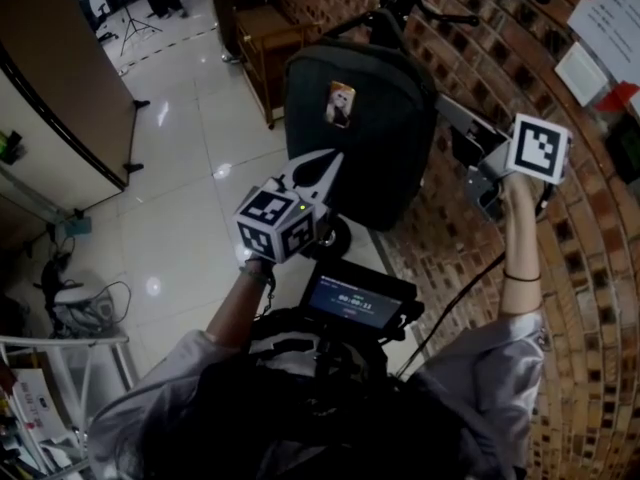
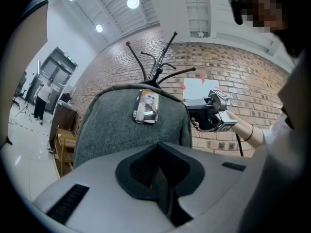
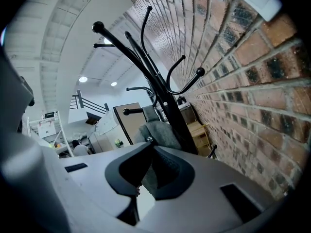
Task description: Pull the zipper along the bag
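A dark grey backpack hangs on a black coat rack against a brick wall, with a small photo tag on its front. My left gripper points at the bag's lower front; it is shut and holds nothing. At the bag's right side is my right gripper. Its jaws are almost shut, pinching a thin grey tab at the bag's side edge. The zipper teeth are hidden from me.
The brick wall runs close along the right gripper's right. A wooden cabinet stands behind the bag on the glossy tiled floor. A small monitor sits at the person's chest. Rack hooks spread above the bag.
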Available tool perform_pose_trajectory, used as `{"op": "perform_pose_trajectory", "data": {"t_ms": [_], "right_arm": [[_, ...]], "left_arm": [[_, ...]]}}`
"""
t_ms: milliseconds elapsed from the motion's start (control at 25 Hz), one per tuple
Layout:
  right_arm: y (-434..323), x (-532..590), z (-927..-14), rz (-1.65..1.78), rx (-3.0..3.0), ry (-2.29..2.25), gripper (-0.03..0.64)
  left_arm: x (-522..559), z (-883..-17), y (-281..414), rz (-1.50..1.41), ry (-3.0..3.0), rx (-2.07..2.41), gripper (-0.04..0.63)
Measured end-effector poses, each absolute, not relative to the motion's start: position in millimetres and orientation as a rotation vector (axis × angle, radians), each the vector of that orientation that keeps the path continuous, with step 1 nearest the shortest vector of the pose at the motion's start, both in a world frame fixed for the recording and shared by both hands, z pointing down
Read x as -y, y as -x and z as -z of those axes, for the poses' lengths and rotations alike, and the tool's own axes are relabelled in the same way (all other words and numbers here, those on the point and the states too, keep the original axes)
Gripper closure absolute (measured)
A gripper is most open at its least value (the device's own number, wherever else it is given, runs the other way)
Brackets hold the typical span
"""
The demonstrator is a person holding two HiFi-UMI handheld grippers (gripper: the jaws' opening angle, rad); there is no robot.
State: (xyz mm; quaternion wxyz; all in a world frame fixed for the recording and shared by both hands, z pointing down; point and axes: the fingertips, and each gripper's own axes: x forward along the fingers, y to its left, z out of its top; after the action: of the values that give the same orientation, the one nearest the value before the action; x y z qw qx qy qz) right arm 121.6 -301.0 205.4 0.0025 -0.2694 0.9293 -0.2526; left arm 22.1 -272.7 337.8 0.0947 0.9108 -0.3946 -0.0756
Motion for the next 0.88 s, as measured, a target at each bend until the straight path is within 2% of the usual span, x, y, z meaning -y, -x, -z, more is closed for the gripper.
{"op": "perform_pose_trajectory", "data": {"t_ms": [320, 880], "right_arm": [[-137.5, 298.7, -217.4, 0.914, -2.813, 0.804, 0.601], [-153.5, 288.5, -245.1, 0.934, -2.76, 0.792, 0.601]], "left_arm": [[269.0, -324.9, -39.7, 0.202, -2.798, 1.144, 0.589], [261.5, -332.6, -47.3, 0.182, -2.774, 1.15, 0.589]]}}
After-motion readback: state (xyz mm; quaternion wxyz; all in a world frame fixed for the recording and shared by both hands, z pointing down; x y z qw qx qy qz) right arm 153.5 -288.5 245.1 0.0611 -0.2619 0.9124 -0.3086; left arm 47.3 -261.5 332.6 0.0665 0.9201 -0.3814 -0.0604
